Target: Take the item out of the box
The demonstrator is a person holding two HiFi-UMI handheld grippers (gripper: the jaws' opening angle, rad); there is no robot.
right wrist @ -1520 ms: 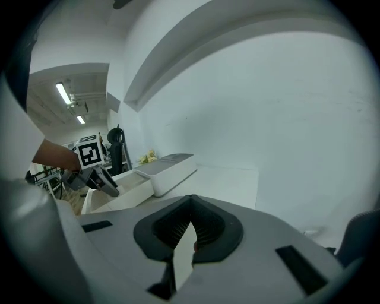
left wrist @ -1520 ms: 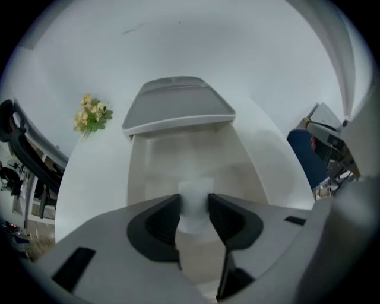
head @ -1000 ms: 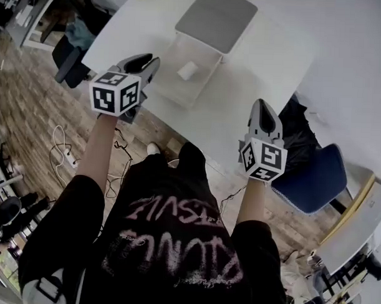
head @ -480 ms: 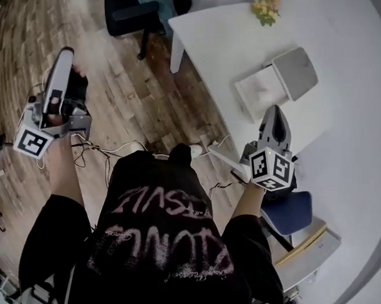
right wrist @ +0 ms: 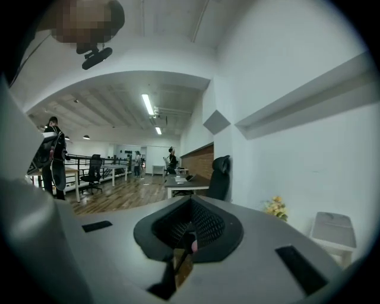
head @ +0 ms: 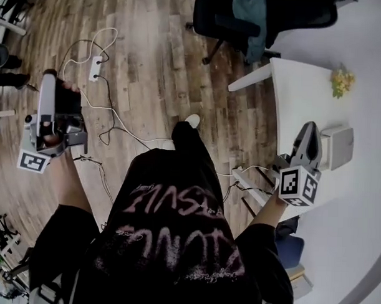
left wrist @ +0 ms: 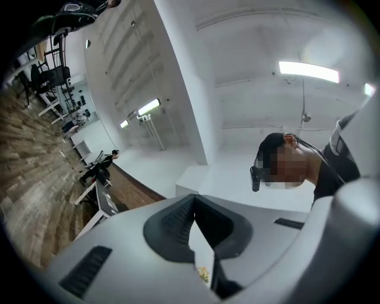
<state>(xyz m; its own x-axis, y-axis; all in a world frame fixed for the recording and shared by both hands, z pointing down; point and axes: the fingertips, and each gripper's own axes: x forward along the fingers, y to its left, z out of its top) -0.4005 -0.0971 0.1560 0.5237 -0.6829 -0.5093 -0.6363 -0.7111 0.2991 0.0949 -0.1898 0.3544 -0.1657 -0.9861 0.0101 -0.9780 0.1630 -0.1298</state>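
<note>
Left gripper over the wooden floor, right gripper just beside the clear plastic box with grey lid on the white bench — both closed, empty. Item not visible. Risk: the person faces away from the box — a blind reach could knock it.

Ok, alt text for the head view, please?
Seen from above, a person in a black shirt holds the left tongs shut over wooden floor and the right tongs at the edge of the white table, near the box.

Wood-plank floor strewn with cables and a power strip; black office chair beside white table.
</note>
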